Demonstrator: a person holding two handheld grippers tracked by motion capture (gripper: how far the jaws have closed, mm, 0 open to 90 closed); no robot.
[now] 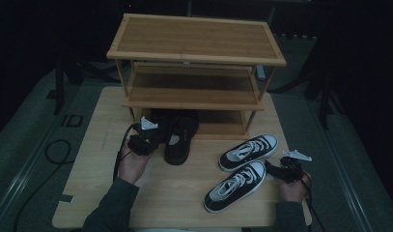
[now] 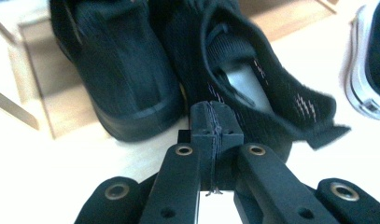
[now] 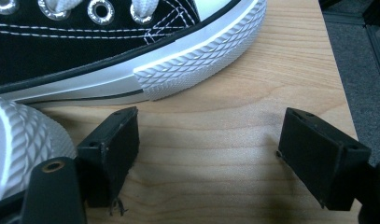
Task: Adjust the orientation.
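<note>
On the wooden counter [image 1: 88, 193], just in front of the bamboo shoe rack [image 1: 194, 48], a pair of black mesh slip-on shoes lies at the rack's lowest shelf: the left black shoe [image 2: 117, 74] is tucked under it, while the right black shoe [image 2: 267, 88] sticks out toward the person with its heel collar sagging. The left hand-held gripper [image 2: 215, 123] sits just behind that heel with its jaws pressed fully together; its own view shows the pads meeting on each other, with the shoe's collar just beyond the tips, so nothing appears to be pinched. The right hand-held gripper [image 3: 206, 149] rests low over the counter with its jaws wide apart and nothing between them, close beside the heel ends of two black-and-white canvas sneakers [image 1: 242, 169] that lie well to the right of the black pair. The work in hand looks like stowing the black shoe on the bottom shelf. To do it well, I would either use the closed tips as a pusher, set square against the firm heel counter low down so the soft collar does not fold, or reopen and bite the collar's rim deeply. Push straight along the shoe's length, keeping it parallel to its mate and clear of the rack's leg [image 1: 132, 113].
</note>
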